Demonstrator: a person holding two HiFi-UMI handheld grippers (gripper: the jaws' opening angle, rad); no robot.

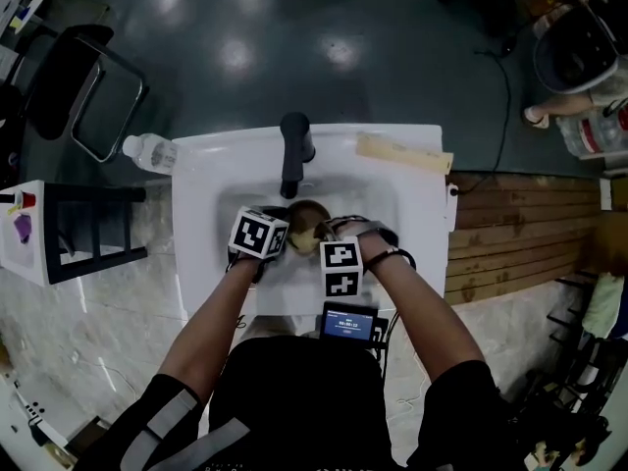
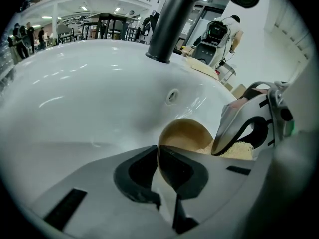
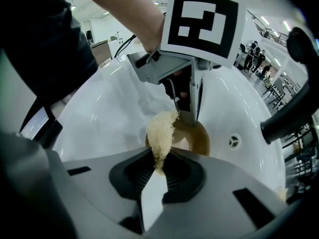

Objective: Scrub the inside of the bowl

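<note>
A small tan bowl (image 1: 307,226) is tilted inside the white sink (image 1: 412,204), below the black faucet (image 1: 294,150). My left gripper (image 1: 280,232) is shut on the bowl's rim (image 2: 185,136), one jaw inside the bowl and one outside. My right gripper (image 1: 329,232) is shut on a pale yellow scrubbing sponge (image 3: 160,133), which pokes forward from its jaws. In the right gripper view the sponge reaches the bowl (image 3: 197,138) just in front of my left gripper (image 3: 187,83). In the left gripper view the sponge (image 2: 239,151) rests at the bowl's open mouth, partly behind the right gripper (image 2: 249,123).
The sink's drain (image 3: 232,141) lies just beyond the bowl. A beige block (image 1: 404,153) sits on the sink's back right rim. A clear water bottle (image 1: 149,151) lies at the back left corner. A black shelf (image 1: 88,229) stands left; wooden planks (image 1: 520,234) lie right.
</note>
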